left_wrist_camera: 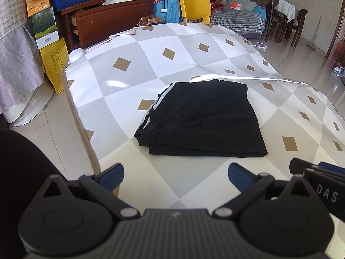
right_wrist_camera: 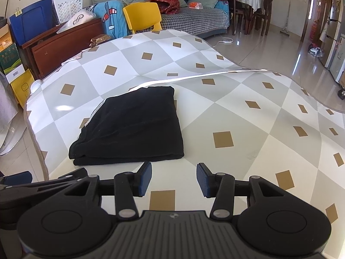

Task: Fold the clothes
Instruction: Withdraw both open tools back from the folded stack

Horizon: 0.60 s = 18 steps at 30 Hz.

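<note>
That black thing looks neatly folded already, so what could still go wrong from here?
1. The folded black garment lies on a glossy tablecloth; a nudge from the open left hand-held gripper or right hand-held gripper could probably slide it or undo the layers.
2. A raised crease in the tablecloth runs just behind the garment and may snag anything pushed there.

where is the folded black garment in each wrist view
Left wrist view: the folded black garment lies centre frame on the table cover, ahead of the open left gripper.
Right wrist view: the garment sits left of centre, ahead and left of the open right gripper.
Shared landmark: the yellow chair beyond the table's far edge.
</note>
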Each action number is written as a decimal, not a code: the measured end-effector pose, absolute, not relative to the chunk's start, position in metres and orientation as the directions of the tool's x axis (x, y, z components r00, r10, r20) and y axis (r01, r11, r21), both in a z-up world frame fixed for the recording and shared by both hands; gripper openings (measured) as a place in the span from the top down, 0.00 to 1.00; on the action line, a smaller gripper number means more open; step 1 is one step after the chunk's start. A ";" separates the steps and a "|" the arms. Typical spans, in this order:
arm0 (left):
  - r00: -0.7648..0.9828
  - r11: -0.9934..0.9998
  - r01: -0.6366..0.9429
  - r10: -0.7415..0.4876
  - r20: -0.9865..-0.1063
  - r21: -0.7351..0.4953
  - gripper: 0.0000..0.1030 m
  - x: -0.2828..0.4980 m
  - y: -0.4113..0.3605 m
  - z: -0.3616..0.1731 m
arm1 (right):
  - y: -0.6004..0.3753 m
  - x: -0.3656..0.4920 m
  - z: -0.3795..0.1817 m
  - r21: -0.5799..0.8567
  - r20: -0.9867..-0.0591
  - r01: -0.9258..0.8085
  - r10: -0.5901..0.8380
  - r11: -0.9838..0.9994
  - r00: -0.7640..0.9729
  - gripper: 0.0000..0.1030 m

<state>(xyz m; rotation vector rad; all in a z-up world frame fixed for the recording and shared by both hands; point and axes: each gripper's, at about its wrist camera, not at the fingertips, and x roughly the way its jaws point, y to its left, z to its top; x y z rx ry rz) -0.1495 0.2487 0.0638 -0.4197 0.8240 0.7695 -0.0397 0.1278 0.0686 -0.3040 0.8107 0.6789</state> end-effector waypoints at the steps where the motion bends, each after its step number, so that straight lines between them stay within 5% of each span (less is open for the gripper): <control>1: 0.437 0.659 -0.750 0.445 -0.782 -0.044 0.00 -0.150 0.248 0.064 | 0.127 -0.040 0.069 0.002 -0.749 -0.662 0.440 0.749 0.495 0.56; 18: 0.433 0.669 -0.743 0.466 -0.772 -0.013 0.00 -0.150 0.235 0.074 | 0.113 -0.042 0.076 0.010 -0.739 -0.665 0.453 0.747 0.498 0.56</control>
